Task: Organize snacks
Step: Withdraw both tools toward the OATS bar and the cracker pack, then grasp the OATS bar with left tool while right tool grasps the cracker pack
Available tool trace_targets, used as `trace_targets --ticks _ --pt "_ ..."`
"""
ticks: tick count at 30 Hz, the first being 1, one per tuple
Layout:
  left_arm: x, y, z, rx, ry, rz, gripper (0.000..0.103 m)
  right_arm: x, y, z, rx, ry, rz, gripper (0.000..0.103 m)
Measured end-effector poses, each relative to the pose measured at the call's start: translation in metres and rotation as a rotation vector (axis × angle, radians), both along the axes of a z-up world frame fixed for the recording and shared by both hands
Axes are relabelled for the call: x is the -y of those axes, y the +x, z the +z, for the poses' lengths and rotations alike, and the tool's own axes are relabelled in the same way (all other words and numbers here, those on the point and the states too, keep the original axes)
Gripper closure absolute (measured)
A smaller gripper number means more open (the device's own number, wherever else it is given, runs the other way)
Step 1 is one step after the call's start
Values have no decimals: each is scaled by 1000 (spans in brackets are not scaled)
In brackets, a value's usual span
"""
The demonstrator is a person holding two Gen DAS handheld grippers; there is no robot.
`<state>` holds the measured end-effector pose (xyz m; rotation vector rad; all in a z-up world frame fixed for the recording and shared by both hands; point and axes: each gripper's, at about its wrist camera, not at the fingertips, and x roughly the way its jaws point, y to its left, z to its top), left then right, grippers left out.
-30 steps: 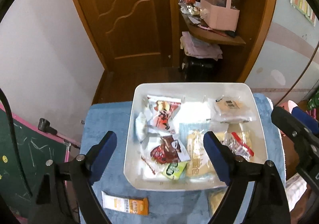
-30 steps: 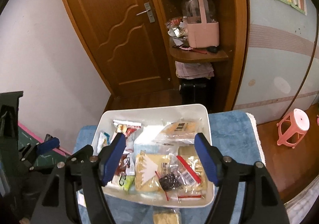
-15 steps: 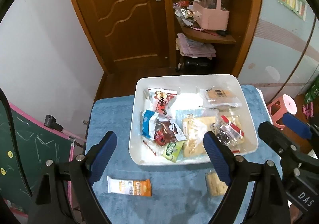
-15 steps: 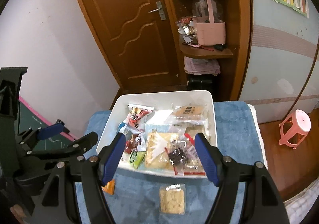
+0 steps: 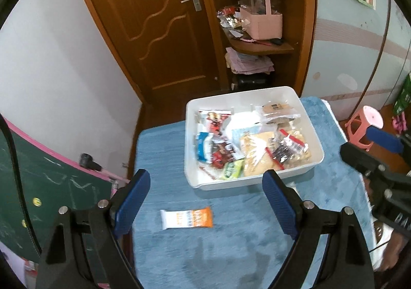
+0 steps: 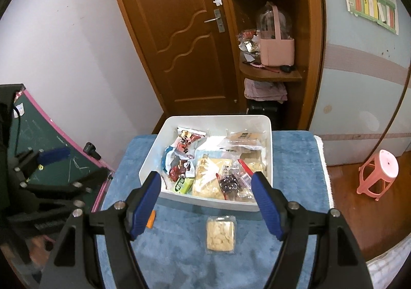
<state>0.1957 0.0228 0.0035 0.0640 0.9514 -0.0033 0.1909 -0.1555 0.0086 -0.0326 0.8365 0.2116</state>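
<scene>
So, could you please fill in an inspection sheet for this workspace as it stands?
Surface: blue plush cloth covering the table.
Job's things: white plastic bin full of mixed snack packets; orange-and-white snack bar and clear cracker packet lie on the cloth outside it.
Clutter: nothing seen on the cloth.
Grippers: left tongs and right tongs both open, empty, above the cloth.
Cables: thin dark cable hanging at the right wall.
Surroundings: brown wooden door, corner shelf with pink basket, pink plastic stool, green chalkboard.
</scene>
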Motion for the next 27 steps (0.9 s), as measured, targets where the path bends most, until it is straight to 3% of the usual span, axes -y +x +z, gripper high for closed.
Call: trace_targets --ticks 4,9,17,22,27 --pt "-18 -18 4 7 35 -2 6 5 -10 -6 -3 -23 14 21" --pt "-37 -28 -27 -59 65 -46 6 8 -11 -36 -81 -53 -1 21" --pt "-49 -18 -133 -225 147 -210 6 9 -2 -110 -253 -105 -53 21" --pt "-58 5 -199 -322 159 -308 6 1 11 -165 -362 -137 -88 21" --pt "-64 28 -250 -377 180 -408 6 -8 25 -216 -435 -208 -126 21"
